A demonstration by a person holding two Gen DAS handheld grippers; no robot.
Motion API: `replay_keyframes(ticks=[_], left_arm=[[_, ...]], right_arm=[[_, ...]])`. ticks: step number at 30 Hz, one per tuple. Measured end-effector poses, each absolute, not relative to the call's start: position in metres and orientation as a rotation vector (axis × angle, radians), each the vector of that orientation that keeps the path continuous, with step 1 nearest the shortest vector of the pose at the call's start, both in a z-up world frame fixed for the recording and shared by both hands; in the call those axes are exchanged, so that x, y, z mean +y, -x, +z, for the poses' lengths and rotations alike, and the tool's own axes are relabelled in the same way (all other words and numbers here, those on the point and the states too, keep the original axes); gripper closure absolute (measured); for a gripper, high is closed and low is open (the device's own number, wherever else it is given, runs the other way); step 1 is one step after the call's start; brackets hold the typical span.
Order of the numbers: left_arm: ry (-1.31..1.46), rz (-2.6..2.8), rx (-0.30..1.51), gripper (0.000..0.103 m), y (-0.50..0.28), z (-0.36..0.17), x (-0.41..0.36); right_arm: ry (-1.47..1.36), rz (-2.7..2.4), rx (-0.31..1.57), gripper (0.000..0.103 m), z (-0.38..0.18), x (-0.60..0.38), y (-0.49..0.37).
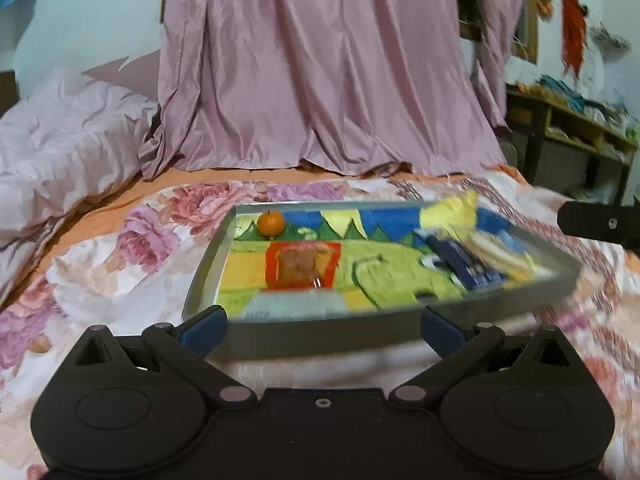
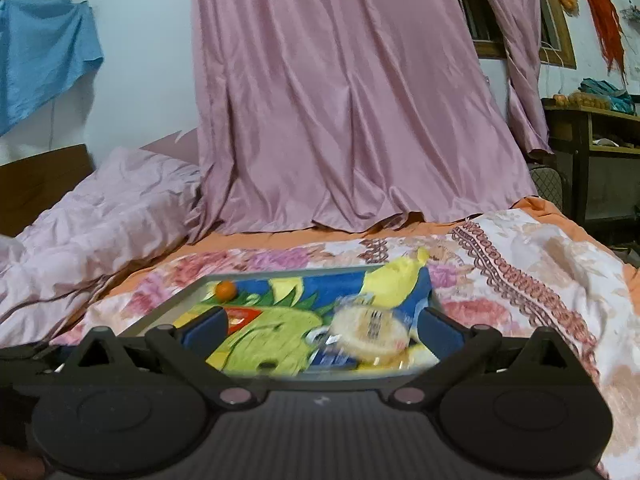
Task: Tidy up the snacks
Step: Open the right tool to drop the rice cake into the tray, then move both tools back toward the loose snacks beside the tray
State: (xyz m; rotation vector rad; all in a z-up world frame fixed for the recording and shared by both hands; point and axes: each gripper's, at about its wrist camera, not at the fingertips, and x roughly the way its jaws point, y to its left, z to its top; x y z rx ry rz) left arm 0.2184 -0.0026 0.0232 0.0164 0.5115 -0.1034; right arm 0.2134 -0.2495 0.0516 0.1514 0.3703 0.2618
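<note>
A grey tray (image 1: 208, 260) with a colourful painted floor lies on the flowered bedspread. In it sit a small orange (image 1: 271, 222), a clear packet with brown contents (image 1: 302, 268) on a red square, and a blurred pile of snack packs (image 1: 476, 256) at the right end, one dark blue, one pale. My left gripper (image 1: 324, 326) hovers open just before the tray's near wall, holding nothing. In the right wrist view my right gripper (image 2: 324, 326) is open over the tray (image 2: 188, 300); a round pale wrapped snack (image 2: 370, 330) lies between its fingers, untouched. The orange (image 2: 225, 290) sits far left.
A pink curtain (image 1: 320, 72) hangs behind the bed, and a crumpled pink quilt (image 1: 60, 140) lies at the left. A wooden shelf unit (image 1: 572, 136) stands at the right. The other gripper's black body (image 1: 600, 224) pokes in from the right edge of the left wrist view.
</note>
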Motion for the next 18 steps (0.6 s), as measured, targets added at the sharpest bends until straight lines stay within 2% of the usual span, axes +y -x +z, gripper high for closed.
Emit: replay_keyframes(ticks=[18], left_arm=[[-0.018, -0.145, 0.631, 0.001, -0.070, 0.001, -0.001]], right_arm=[[-0.125, 0.296, 0.445, 0.000, 0.036, -0.260, -0.094]])
